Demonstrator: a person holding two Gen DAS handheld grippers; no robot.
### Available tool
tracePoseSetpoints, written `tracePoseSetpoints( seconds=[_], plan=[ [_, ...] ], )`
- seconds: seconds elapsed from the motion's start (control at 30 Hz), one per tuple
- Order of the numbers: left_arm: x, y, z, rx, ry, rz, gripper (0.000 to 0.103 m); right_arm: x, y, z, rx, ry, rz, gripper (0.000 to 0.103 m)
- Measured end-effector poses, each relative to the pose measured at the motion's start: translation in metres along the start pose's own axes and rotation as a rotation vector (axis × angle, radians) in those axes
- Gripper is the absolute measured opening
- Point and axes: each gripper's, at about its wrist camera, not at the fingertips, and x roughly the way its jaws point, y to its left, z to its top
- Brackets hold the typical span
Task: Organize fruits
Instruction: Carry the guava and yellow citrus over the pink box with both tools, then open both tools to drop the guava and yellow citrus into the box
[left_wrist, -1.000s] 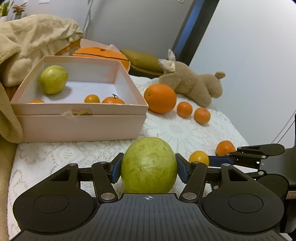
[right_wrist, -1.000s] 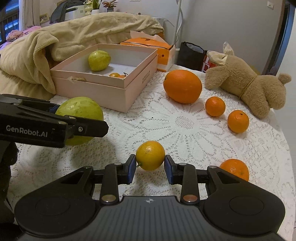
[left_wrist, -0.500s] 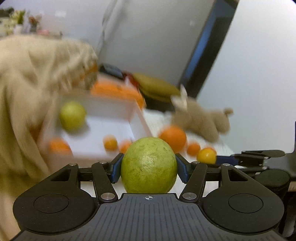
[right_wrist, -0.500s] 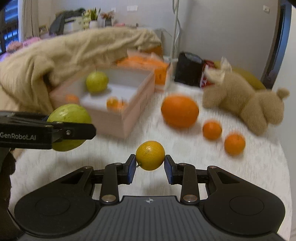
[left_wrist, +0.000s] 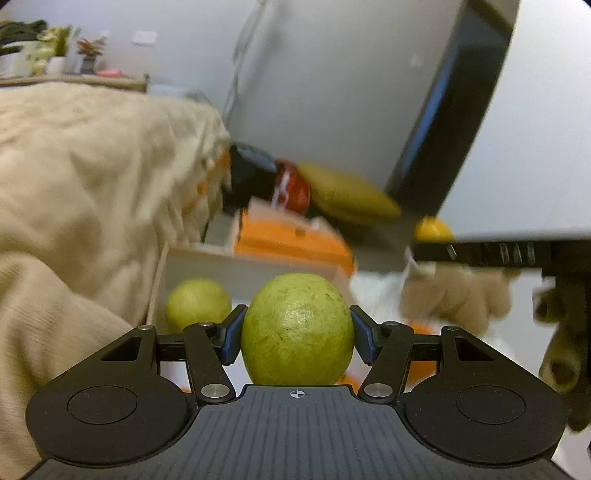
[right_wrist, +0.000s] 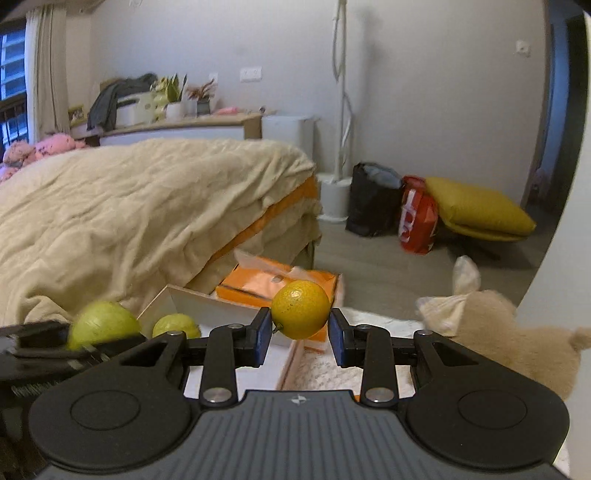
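My left gripper (left_wrist: 297, 334) is shut on a large green guava (left_wrist: 297, 328), held in the air in front of the pale pink box (left_wrist: 236, 262). A second green guava (left_wrist: 197, 304) lies inside that box. My right gripper (right_wrist: 300, 334) is shut on a small yellow-orange citrus (right_wrist: 301, 314), lifted above the lace-covered table (right_wrist: 332, 369). In the right wrist view the left gripper's guava (right_wrist: 103, 326) shows at the lower left, with the box's guava (right_wrist: 176, 328) beside it. In the left wrist view the right gripper's citrus (left_wrist: 432, 229) shows at the right.
A beige blanket (right_wrist: 129, 214) on a bed lies left of the box. An orange box (right_wrist: 277, 284) sits behind the pink one. A tan plush toy (right_wrist: 517, 343) lies on the table at the right. Bags and a yellow cushion (right_wrist: 476, 210) are on the floor beyond.
Both grippers have risen off the table with their fruit and moved toward the box. The views now look over the box to the room; the loose oranges have dropped out of view.
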Motion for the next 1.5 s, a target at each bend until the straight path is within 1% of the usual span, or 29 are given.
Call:
tracePoseSetpoints(
  seconds=[0.13,0.27,0.4,0.5,0.53,0.57,0.6,0.63,0.73,0.77,0.87,0.9,0.97,1.0,1.1,1.17,1.27,1.33,1.4,1.5],
  plan=[
    [0.013,0.0,-0.015,0.054,0.033,0.051,0.064,0.038,0.009,-0.003,0.024,0.077,0.055,0.032],
    [0.019,0.008,-0.02,0.043,0.044,0.04,0.064,0.075,0.022,-0.008,0.033,0.146,0.096,0.032],
    [0.026,0.016,-0.023,0.034,0.06,0.052,0.064,0.1,0.034,-0.016,0.024,0.188,0.101,0.032],
    [0.03,0.015,-0.022,0.046,0.056,0.053,0.064,0.112,0.037,-0.017,0.026,0.213,0.1,0.033],
    [0.031,0.016,-0.022,0.041,0.057,0.041,0.064,0.113,0.036,-0.017,0.032,0.214,0.111,0.037],
    [0.033,0.017,-0.021,0.034,0.057,0.028,0.064,0.111,0.034,-0.017,0.041,0.205,0.124,0.044],
    [0.033,0.018,-0.021,0.029,0.052,0.02,0.064,0.108,0.032,-0.017,0.048,0.189,0.128,0.058],
    [0.033,0.019,-0.021,0.024,0.046,0.017,0.064,0.103,0.03,-0.018,0.055,0.166,0.128,0.066],
    [0.032,0.021,-0.021,0.008,0.034,0.012,0.064,0.089,0.021,-0.018,0.066,0.133,0.119,0.066],
    [0.031,0.022,-0.02,0.0,0.032,0.005,0.063,0.082,0.017,-0.02,0.065,0.125,0.103,0.066],
    [0.018,0.024,-0.014,-0.034,-0.032,-0.043,0.063,0.059,0.008,-0.029,0.028,0.088,0.081,0.066],
    [0.016,0.021,-0.011,-0.016,-0.028,-0.053,0.063,0.05,0.003,-0.034,0.012,0.076,0.072,0.066],
    [0.014,0.012,-0.009,0.04,-0.01,-0.042,0.063,0.036,-0.006,-0.045,-0.004,0.07,0.047,0.067],
    [0.01,0.009,-0.009,0.044,-0.029,-0.034,0.062,0.029,-0.012,-0.05,-0.008,0.07,0.031,0.067],
    [-0.005,0.008,-0.006,0.0,-0.089,-0.033,0.062,0.009,-0.03,-0.068,-0.009,0.066,-0.012,0.067],
    [-0.013,0.0,-0.007,0.003,-0.102,-0.058,0.062,-0.006,-0.047,-0.08,0.008,0.065,-0.037,0.067],
    [-0.02,-0.021,-0.014,0.033,-0.106,-0.121,0.062,-0.024,-0.079,-0.1,0.072,0.077,-0.092,0.067],
    [-0.022,-0.037,-0.021,0.063,-0.098,-0.144,0.062,-0.038,-0.093,-0.118,0.117,0.089,-0.122,0.067],
    [-0.019,-0.054,-0.031,0.099,-0.063,-0.158,0.062,-0.048,-0.102,-0.136,0.14,0.104,-0.118,0.067],
    [-0.012,-0.081,-0.05,0.163,0.006,-0.202,0.062,-0.057,-0.106,-0.163,0.15,0.138,-0.128,0.067]
  ],
)
